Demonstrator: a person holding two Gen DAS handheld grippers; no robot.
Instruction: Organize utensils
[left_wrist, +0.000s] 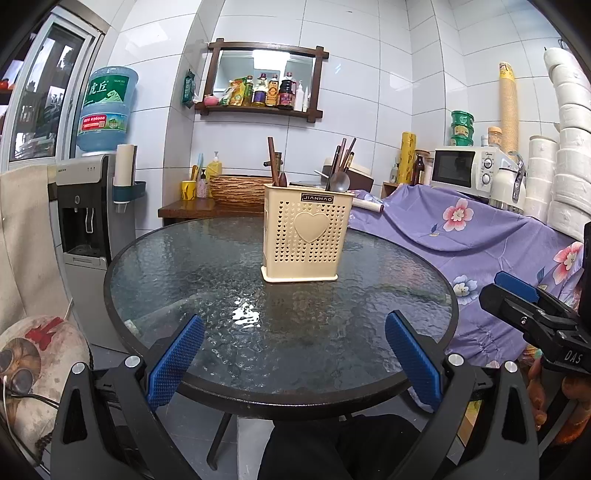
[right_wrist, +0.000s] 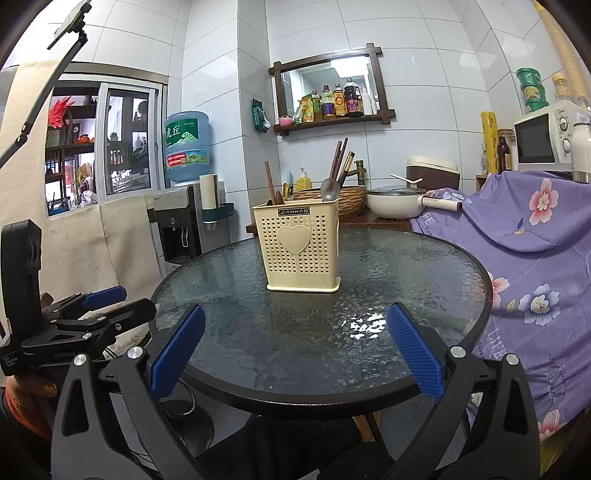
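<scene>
1. At the near edge of the round glass surface, on the left, we hold the left tongs released, blue pads wide apart and gripping nothing; they hang just short of the rim, probably to leave a clear reach toward the middle.
2. Toward the far middle of the surface stands the cream utensil holder, upright, its heart front turned to us. A black label at its top reads "JIANHAO".
3. Inside it, handles up, we see a wooden piece on the left and dark chopsticks with a metal spoon on the right. We judge they are sorted by side, and nothing lies loose on the glass, so little seems left to do.
4. At the near right edge, the right tongs are likewise released and empty. Seen from the left view, their body carries the letters "DAS".
5. Behind the surface, the water bottle bears Chinese characters and a red label too small to read.
</scene>
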